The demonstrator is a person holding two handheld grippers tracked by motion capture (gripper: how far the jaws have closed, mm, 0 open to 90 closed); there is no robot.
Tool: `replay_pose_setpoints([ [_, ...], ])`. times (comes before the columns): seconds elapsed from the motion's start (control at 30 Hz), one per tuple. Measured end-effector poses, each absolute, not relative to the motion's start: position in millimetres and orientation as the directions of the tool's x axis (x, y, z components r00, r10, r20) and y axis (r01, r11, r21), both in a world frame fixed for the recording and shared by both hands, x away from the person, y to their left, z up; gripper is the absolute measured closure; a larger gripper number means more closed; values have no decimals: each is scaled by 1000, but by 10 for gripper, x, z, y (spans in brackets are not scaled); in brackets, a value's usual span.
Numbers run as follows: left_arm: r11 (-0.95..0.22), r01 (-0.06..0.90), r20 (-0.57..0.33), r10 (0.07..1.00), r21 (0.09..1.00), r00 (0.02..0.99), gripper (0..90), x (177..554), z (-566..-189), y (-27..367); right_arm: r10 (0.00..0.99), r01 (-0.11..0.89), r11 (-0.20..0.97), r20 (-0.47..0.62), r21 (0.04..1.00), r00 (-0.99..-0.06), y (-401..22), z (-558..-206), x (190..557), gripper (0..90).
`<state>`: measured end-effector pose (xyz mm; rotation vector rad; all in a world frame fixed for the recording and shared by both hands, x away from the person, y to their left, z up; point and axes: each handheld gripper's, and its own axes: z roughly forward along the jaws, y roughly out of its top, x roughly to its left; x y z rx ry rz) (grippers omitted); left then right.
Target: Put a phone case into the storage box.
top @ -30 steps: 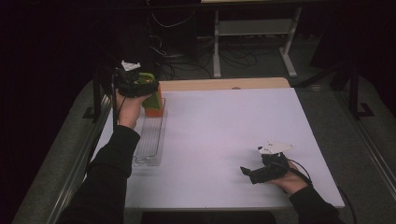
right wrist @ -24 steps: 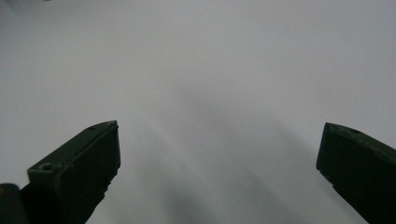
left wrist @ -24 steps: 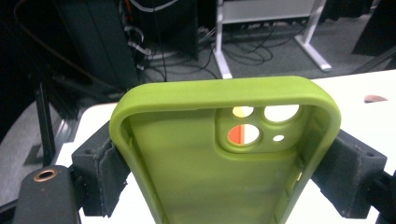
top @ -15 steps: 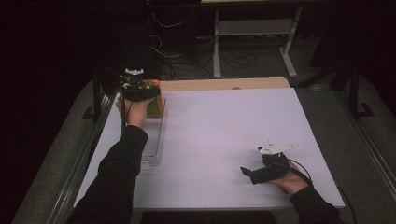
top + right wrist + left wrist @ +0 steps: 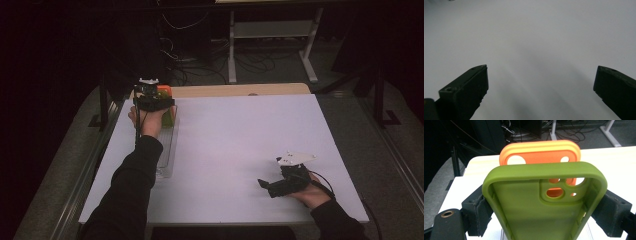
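**Green phone case held at the rack, orange one already in place**

The left gripper [image 5: 159, 103] grips a green phone case [image 5: 544, 202] by its two long edges, its pads pressed against the sides, at the far left corner of the white table [image 5: 240, 150]. The case stands upright with its hollow inside facing the camera and its camera cut-out at the top. Just behind it stands an orange phone case [image 5: 540, 153], also upright, and in the high view both sit at the far end of a clear plastic rack [image 5: 167, 150] that runs along the table's left edge.

By my reading the job is to stand cases in the rack one behind another. The orange case seems done; the green one looks nearly in its slot but is not yet let go. Whether its lower edge has seated in the rack I cannot tell. What is left is to settle it and release.

The right gripper [image 5: 270, 186] rests low over the near right of the table, jaws wide apart, nothing between them.

No brand, label or writing can be read on either case or the rack
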<state>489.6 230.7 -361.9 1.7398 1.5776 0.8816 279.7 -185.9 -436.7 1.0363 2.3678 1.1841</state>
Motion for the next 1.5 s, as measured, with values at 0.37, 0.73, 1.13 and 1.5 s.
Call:
replay_pose_setpoints([
  [0.37,-108,580,86,994,807,65,123,4932,-3685,2319,715,471,402,52,785,-697,-1858,-4368,2797,0],
  [0.73,-96,556,46,994,825,103,7,4937,-3664,2374,712,476,406,56,780,-700,-1853,-4371,2793,0],
  [1.13,-133,566,9,976,813,217,0,4759,-3474,2454,714,476,407,53,779,-698,-1857,-4374,2791,0],
  [1.5,-229,531,-51,886,816,461,0,4374,-3349,2485,716,479,405,56,779,-696,-1854,-4372,2787,0],
])
